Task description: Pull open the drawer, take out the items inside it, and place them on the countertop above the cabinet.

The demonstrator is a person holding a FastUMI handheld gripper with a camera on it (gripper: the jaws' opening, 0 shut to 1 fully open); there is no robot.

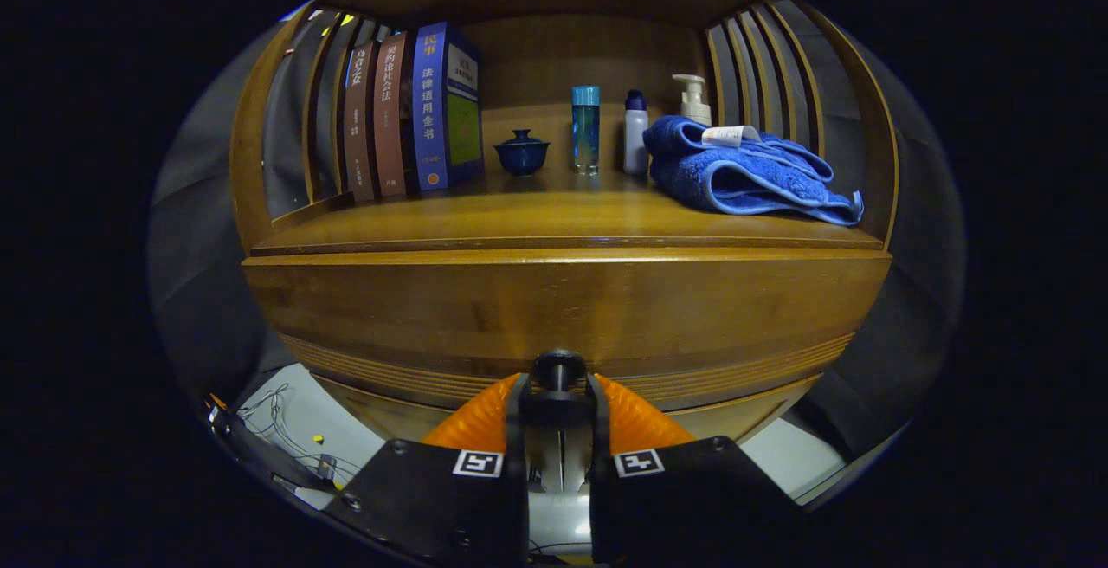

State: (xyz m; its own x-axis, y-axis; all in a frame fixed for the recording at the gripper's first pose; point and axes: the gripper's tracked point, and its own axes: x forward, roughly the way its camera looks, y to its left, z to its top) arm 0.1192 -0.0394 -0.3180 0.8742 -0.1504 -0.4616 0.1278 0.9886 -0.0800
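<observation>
A wooden cabinet stands right in front of me, its drawer front (563, 308) a broad plain panel with a small dark round knob (558, 369) low in the middle. My gripper (558, 390) is shut on that knob, one finger pressing each side of its stem. The drawer looks closed or barely drawn, and its inside is hidden. Above the drawer runs the countertop (537, 217), a wooden shelf surface with bare room at its front and middle.
On the countertop stand several books (415, 113) at the left, a dark blue lidded cup (522, 152), a blue bottle (585, 129), a white bottle (635, 132), a pump dispenser (692, 99) and a folded blue towel (744, 174). Slatted wooden sides close both ends.
</observation>
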